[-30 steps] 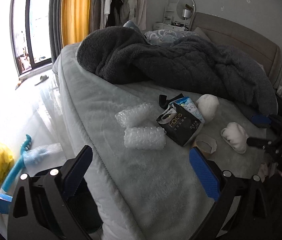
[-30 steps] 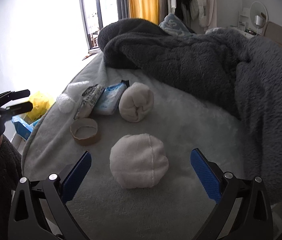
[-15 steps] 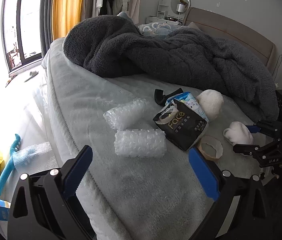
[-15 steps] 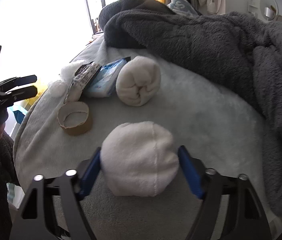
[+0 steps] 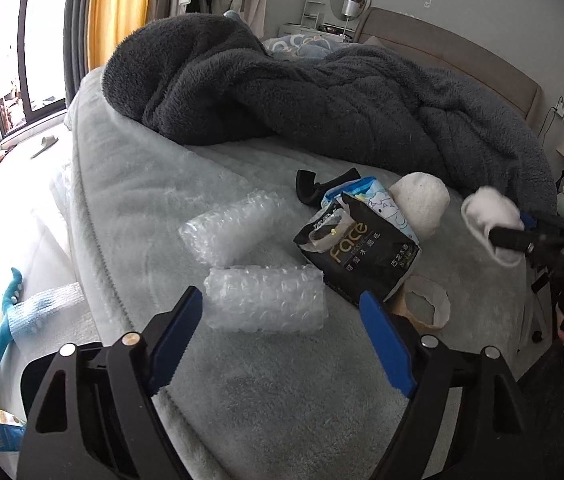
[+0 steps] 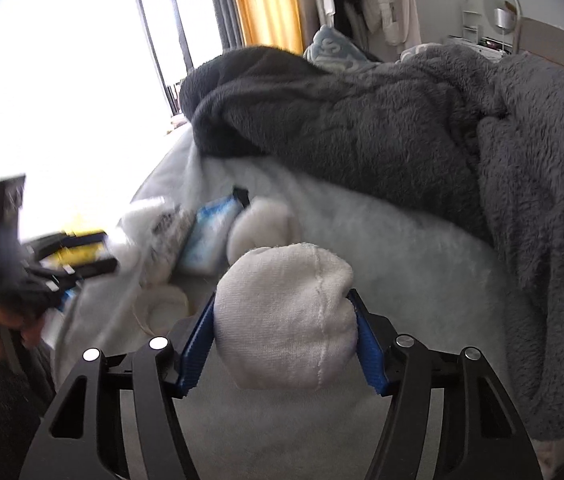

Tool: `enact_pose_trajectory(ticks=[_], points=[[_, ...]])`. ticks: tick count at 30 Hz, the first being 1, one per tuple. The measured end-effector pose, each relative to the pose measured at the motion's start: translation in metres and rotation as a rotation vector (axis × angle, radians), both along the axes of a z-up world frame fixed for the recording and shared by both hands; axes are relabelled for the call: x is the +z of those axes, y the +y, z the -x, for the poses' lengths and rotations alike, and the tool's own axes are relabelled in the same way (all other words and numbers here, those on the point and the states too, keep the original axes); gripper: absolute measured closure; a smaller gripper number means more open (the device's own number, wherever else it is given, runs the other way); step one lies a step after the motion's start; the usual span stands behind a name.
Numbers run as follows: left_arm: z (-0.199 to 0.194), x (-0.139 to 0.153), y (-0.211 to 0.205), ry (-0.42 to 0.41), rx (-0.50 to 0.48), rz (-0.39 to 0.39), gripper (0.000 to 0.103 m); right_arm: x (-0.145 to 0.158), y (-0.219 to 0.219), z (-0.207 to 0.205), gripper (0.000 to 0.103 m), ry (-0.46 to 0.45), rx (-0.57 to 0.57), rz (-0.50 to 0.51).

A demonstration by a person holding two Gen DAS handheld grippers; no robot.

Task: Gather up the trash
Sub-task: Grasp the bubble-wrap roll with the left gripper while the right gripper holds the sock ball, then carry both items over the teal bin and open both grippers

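— While the right gripper stays out over the pale bed, what is between its blue pads?

— A white rolled sock, squeezed on both sides and lifted clear of the bedding. The jaws have just been closing, and the pads now press into the cloth. In the left wrist view the same sock hangs at the right gripper's tip, up off the cover.

— And the left gripper?

— Its jaws have just been narrowing but stand fairly wide, with nothing gripped. Just ahead of them lies a bubble wrap roll on the bed, and a second bubble wrap roll sits just behind it.

— Where is the rest of the trash?

— A black tissue pack lies to the right of the rolls, with a blue wipes pack behind it and a torn tape core beside its lower corner. Another white sock ball rests behind the packs. The dark grey blanket is heaped across the far half of the bed.
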State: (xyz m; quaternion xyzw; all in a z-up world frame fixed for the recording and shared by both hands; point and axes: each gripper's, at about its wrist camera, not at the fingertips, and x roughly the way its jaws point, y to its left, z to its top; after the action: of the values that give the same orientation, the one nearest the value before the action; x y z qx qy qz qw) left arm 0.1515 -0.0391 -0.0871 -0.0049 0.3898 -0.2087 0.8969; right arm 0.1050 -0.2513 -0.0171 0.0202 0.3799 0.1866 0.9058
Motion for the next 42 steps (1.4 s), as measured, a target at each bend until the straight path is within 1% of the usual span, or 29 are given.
enact_pose_trajectory(ticks=[1,3,6,9,13,18,22,27,34,37,40,42], points=[[-0.001,-0.001,-0.001,0.000,-0.004,-0.002,0.023,0.004,0.004,-0.001,0.039,-0.009,0.002,-0.007],[-0.002,-0.002,-0.001,0.000,-0.010,0.002,0.028,0.011,0.012,-0.002,0.039,-0.021,0.008,-0.016],[-0.005,-0.003,0.001,0.009,-0.023,0.028,0.030,0.019,0.024,-0.002,0.039,-0.031,0.018,-0.027],[-0.008,-0.007,0.003,0.020,-0.031,0.024,0.040,0.024,0.036,-0.003,0.039,-0.039,0.025,-0.038],[-0.007,-0.007,0.009,0.013,-0.033,0.026,0.041,0.028,0.052,-0.008,0.039,-0.034,0.021,-0.053],[0.002,0.005,0.023,-0.019,-0.036,0.065,0.042,0.037,0.077,-0.011,0.039,-0.047,0.034,-0.068],[0.005,0.012,0.047,-0.038,0.001,0.107,0.042,0.041,0.102,-0.015,0.039,-0.043,0.049,-0.075],[0.006,0.012,0.074,-0.030,0.074,0.096,0.042,0.047,0.131,-0.018,0.039,-0.047,0.076,-0.090],[0.006,0.006,0.110,0.012,0.188,0.050,0.041,0.050,0.176,-0.018,0.039,-0.042,0.134,-0.099],[0.008,-0.001,0.124,0.022,0.223,0.016,0.041,0.048,0.196,-0.019,0.039,-0.033,0.156,-0.093],[0.011,-0.009,0.136,0.018,0.253,-0.038,0.041,0.045,0.217,-0.021,0.039,-0.022,0.178,-0.093],[0.010,-0.016,0.146,0.036,0.274,-0.069,0.041,0.044,0.226,-0.021,0.039,-0.017,0.191,-0.095]])
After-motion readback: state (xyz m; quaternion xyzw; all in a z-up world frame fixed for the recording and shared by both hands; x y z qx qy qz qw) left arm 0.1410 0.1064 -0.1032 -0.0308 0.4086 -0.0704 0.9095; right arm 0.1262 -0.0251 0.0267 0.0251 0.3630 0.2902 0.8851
